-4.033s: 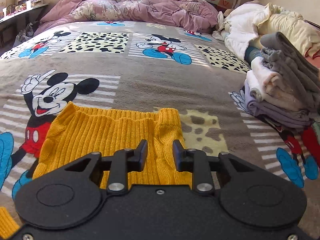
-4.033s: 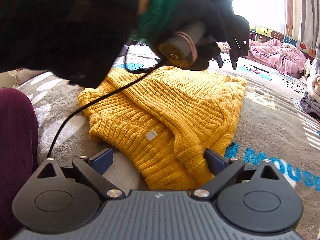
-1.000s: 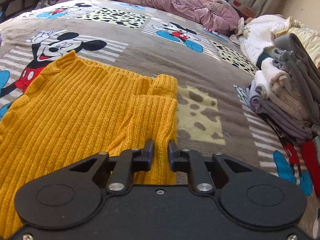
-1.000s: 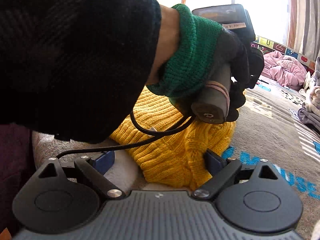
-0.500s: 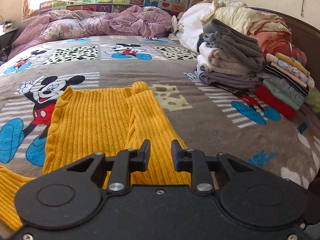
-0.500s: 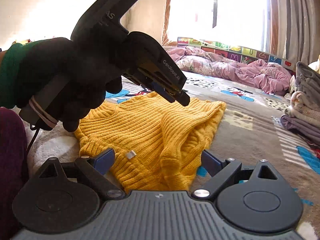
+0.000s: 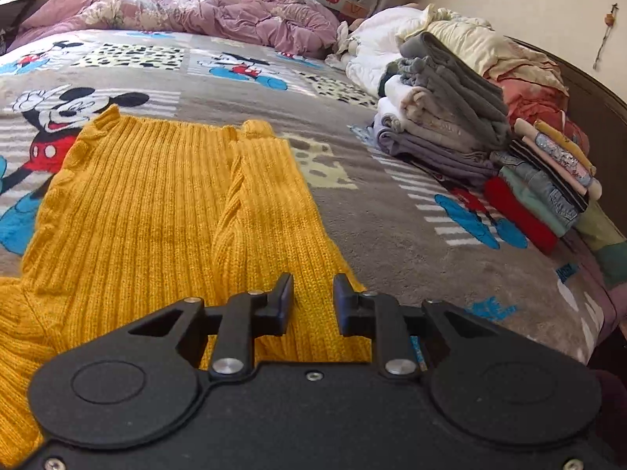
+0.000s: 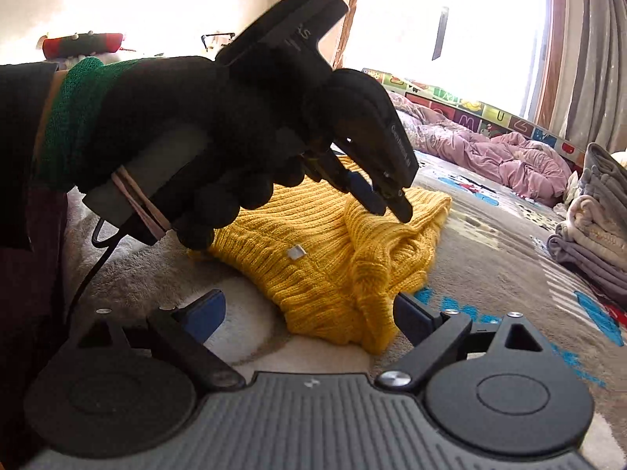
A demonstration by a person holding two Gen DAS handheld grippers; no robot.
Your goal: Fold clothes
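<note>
a wide bed (image 7: 392, 243) fills the room, covered by a grey cartoon-mouse blanket (image 7: 243, 94). at its far end lies a rumpled purple quilt (image 7: 188, 11) below a bright window (image 8: 443, 31) with curtains (image 8: 588, 58). along the right side sit stacks of folded clothes (image 7: 443, 117), grey and cream on top, with a smaller colourful stack (image 7: 544, 184) nearer.

the yellow sweater (image 7: 156, 203) lies flat on the blanket at the near left, one sleeve (image 7: 270, 196) folded lengthwise over its right part.

the left claw (image 7: 312, 298) hangs just above the near end of that sleeve, its fingers a narrow gap apart and holding nothing. a gloved hand (image 8: 219, 133) grips its handle.

the right claw (image 8: 309, 309) is spread wide at the sweater's near bunched edge, nothing pinched, its right finger (image 8: 411, 315) just beside the knit.
</note>
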